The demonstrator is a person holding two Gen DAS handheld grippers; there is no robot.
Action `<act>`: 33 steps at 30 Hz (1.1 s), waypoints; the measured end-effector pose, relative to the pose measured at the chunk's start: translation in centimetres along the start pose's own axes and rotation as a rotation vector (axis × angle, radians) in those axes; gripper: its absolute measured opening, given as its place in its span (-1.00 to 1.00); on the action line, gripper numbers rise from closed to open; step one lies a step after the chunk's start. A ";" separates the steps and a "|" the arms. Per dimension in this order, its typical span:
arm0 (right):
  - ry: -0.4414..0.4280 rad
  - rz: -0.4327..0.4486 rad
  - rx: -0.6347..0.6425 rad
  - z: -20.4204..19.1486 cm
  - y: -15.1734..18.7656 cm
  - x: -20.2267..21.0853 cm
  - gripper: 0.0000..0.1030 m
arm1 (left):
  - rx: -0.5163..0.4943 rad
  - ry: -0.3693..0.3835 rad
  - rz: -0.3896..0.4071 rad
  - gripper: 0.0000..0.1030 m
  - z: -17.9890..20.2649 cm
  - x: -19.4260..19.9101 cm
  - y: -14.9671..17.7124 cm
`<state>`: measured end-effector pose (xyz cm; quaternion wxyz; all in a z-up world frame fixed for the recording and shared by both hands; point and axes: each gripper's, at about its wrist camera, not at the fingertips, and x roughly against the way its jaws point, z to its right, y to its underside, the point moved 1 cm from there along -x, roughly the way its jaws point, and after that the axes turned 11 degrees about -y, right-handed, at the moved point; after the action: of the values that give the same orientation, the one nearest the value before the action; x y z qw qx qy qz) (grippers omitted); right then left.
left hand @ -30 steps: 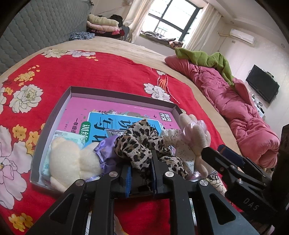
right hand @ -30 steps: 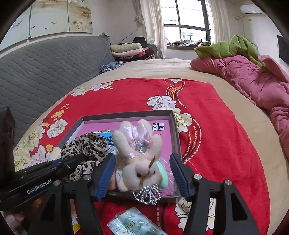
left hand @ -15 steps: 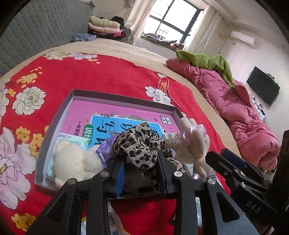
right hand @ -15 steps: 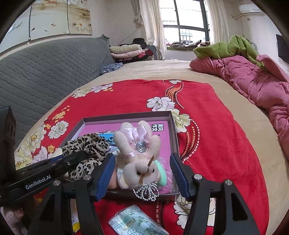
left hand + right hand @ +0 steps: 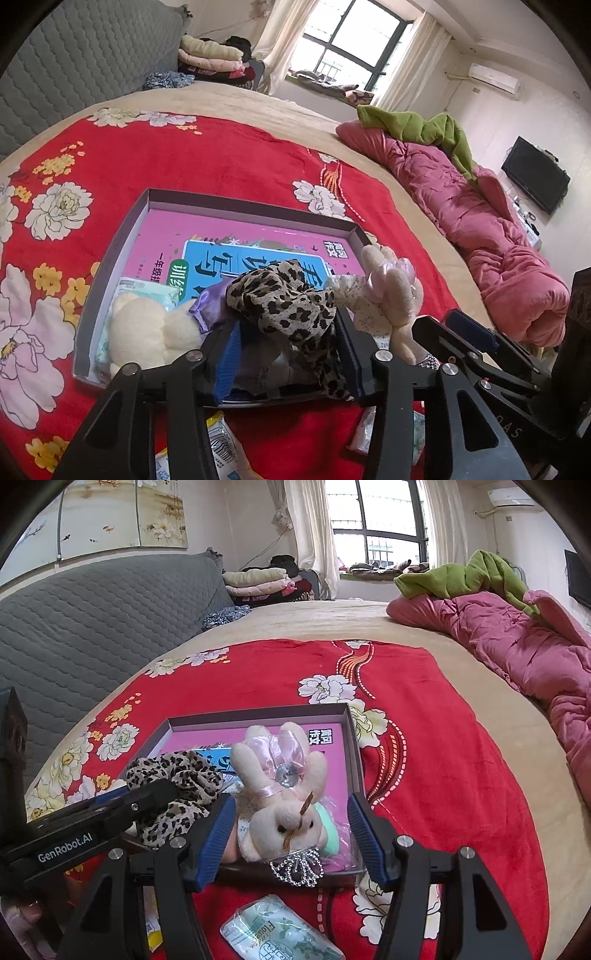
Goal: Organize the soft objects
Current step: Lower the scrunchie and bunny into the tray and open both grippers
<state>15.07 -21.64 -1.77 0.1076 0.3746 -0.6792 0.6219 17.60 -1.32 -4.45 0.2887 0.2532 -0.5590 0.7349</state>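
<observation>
A shallow grey box [image 5: 251, 208] [image 5: 352, 738] lies on the red flowered blanket and holds a pink book. In it are a cream plush with a purple bow [image 5: 144, 332], a leopard-print scrunchie [image 5: 291, 299] [image 5: 177, 771] and a plush rabbit with a pink bow [image 5: 391, 291] [image 5: 284, 794]. My left gripper [image 5: 288, 354] is open, its fingers on either side of the scrunchie's hanging end at the box's near edge. My right gripper [image 5: 291, 838] is open, its fingers wide on either side of the rabbit.
Tissue packets lie on the blanket in front of the box [image 5: 277, 930] [image 5: 221, 443], and another lies in the box [image 5: 147, 291]. A pink quilt [image 5: 498, 236] and a green blanket [image 5: 465, 576] lie at the right. A grey headboard [image 5: 92, 613] stands at the left.
My left gripper has opened from tight on the scrunchie to wide apart, and the scrunchie now rests in the box. My right gripper has drawn back slightly from the rabbit.
</observation>
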 end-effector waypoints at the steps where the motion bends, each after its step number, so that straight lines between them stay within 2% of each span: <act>1: 0.000 0.000 0.001 0.0 0.0 0.0 0.21 | 0.001 -0.001 0.002 0.02 0.0 0.0 0.0; 6: 0.003 0.002 0.001 0.0 0.0 0.3 0.21 | -0.004 -0.003 0.014 0.16 0.2 0.4 -0.2; 16: 0.005 0.008 0.009 -0.1 -0.2 0.8 0.27 | -0.013 -0.028 0.026 0.27 -0.4 1.3 -0.7; 18: 0.004 0.011 0.005 0.0 -0.2 1.0 0.29 | -0.012 -0.038 0.030 0.42 -0.6 1.7 -0.8; 20: 0.006 0.014 0.004 0.0 -0.2 1.1 0.29 | -0.020 -0.060 0.053 0.48 -0.7 2.3 -1.0; 33: -0.007 0.033 0.020 -0.5 -0.5 2.6 0.33 | -0.011 -0.089 0.109 0.53 -1.5 5.6 -1.2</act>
<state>13.46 -22.11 0.28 0.0912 0.3668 -0.6793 0.6290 14.44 1.13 -0.12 0.2244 0.2530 -0.5883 0.7345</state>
